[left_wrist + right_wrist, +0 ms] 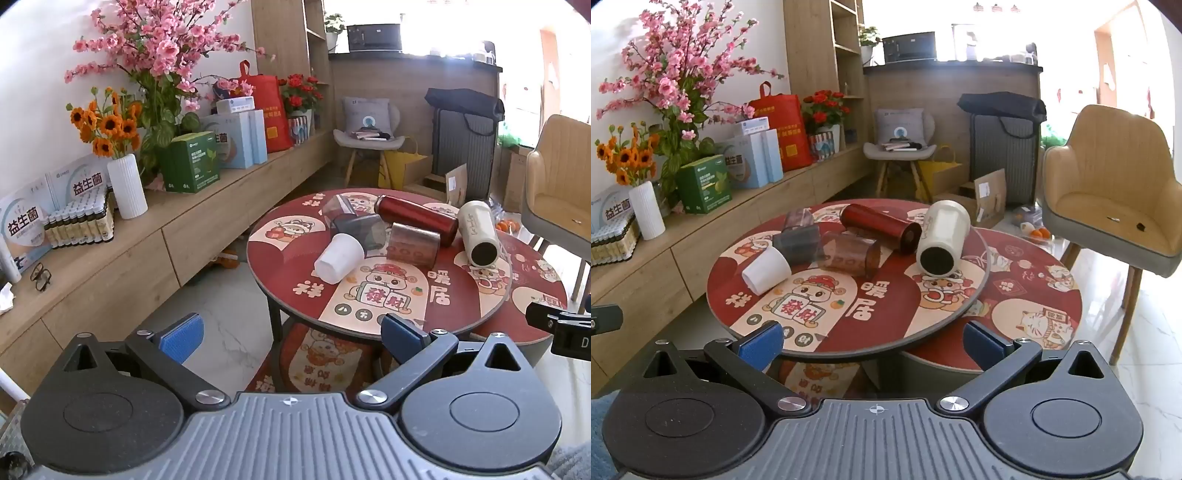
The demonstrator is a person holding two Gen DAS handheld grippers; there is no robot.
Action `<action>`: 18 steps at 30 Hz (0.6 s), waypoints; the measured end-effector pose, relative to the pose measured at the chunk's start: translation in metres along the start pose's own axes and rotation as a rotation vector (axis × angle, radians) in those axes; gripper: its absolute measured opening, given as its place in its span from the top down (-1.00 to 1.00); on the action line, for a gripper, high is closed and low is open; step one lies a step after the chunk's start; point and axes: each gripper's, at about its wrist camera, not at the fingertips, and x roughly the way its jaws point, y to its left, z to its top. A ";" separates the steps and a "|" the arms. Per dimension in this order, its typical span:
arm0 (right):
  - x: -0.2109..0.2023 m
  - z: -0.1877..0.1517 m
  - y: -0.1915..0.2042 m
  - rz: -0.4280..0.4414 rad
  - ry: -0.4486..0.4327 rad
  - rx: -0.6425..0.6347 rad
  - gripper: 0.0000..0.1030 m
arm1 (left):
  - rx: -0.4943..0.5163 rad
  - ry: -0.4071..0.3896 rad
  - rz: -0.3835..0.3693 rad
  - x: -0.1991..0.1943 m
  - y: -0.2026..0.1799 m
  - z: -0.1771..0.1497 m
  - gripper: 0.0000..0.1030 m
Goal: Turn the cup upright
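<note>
Left wrist: toppled white cup (339, 257), hollow.

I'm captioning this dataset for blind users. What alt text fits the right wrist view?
Six cups lie on their sides on a round red table: a white cup, two smoky clear ones, a brown clear one, a red tumbler and a cream tumbler. The open right gripper hovers at the table's near edge.

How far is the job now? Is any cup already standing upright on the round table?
Nothing looks done: the white cup, the brown cup, the grey cup, the red flask and the cream flask all lie on their sides on the table. Nothing is in hand: the left claw and the right claw are open, short of the table. All the flipping is left.
</note>
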 end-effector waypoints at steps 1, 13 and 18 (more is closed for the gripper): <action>0.000 0.000 0.000 0.002 0.001 0.002 -0.99 | 0.000 0.000 0.000 0.000 0.000 0.000 -1.00; 0.000 0.000 0.000 0.003 0.005 0.000 -0.99 | -0.003 0.007 -0.002 0.001 -0.003 -0.006 -1.00; 0.000 0.000 0.000 0.002 0.007 0.001 -0.99 | -0.011 0.018 -0.006 0.004 0.000 -0.002 -1.00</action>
